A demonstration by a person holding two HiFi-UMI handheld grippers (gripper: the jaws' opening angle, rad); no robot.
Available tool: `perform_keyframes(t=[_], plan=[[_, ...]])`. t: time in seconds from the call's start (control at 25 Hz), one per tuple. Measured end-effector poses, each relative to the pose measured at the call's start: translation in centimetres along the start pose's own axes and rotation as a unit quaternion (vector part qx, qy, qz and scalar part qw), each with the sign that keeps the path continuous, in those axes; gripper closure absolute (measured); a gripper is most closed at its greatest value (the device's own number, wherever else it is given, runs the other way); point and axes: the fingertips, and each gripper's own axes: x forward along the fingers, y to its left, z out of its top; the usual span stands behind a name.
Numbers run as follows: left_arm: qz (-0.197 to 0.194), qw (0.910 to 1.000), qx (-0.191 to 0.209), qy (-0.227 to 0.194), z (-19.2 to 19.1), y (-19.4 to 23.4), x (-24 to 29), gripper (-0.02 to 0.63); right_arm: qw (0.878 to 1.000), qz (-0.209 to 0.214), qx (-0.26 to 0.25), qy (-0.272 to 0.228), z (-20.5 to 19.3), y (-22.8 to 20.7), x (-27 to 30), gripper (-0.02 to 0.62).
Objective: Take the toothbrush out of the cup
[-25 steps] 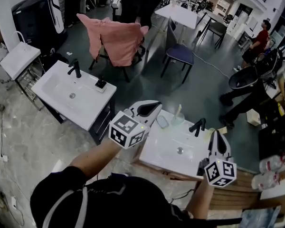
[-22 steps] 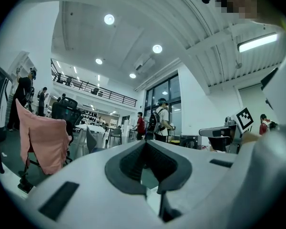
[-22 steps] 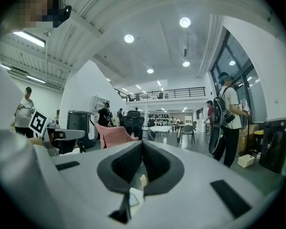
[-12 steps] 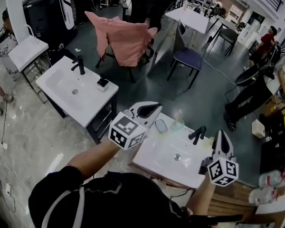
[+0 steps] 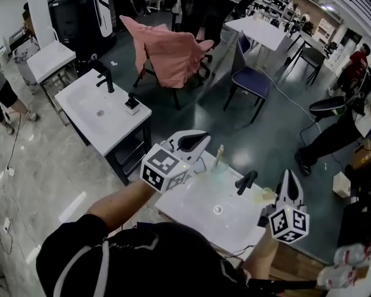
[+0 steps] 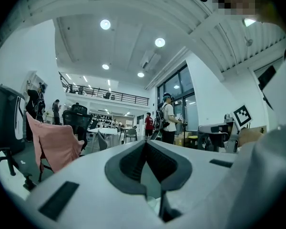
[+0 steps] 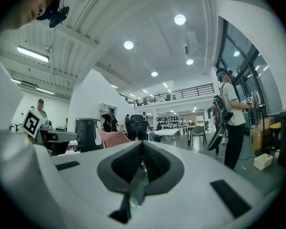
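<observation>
In the head view a pale toothbrush (image 5: 219, 153) stands upright in a clear cup (image 5: 217, 166) on the far rim of the near white sink (image 5: 191, 212). My left gripper (image 5: 204, 139) hovers just left of the cup, apart from it, jaws shut and empty. My right gripper (image 5: 289, 174) is held over the sink's right end, right of the black faucet (image 5: 245, 181), also shut and empty. In the left gripper view the left gripper (image 6: 145, 143) points level into the room, as does the right gripper (image 7: 142, 142) in its own view. Neither gripper view shows the cup.
A second white sink (image 5: 86, 113) with a black faucet (image 5: 105, 79) stands at the left. Behind it are a chair draped in pink cloth (image 5: 167, 48), a blue chair (image 5: 252, 79) and a white table (image 5: 260, 33). People stand at both sides.
The head view has shifted: the near sink, cup and faucet now sit lower and further left. Both grippers keep their place in the picture and stay shut.
</observation>
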Motion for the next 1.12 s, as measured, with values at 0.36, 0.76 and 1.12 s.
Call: perform_keyframes(t=[0.36, 0.76, 1.12], plan=[[0.02, 0.9998, -0.001, 0.006, -0.5, -3.4, 2.7, 0.601, 1.0, 0.022, -0.004, 0.01, -0.5, -4.1, -0.5, 0.586], [0.009, 0.9999, 0.002, 0.011, -1.6, -4.7, 2.3, 0.601, 1.0, -0.011, -0.008, 0.006, -1.2, -6.2, -2.8, 0.569], [-0.003, 0.9995, -0.015, 0.026, -4.7, -6.1, 3.7, 0.601, 0.998, -0.047, 0.003, 0.037, -5.6, -9.2, -4.8, 0.526]])
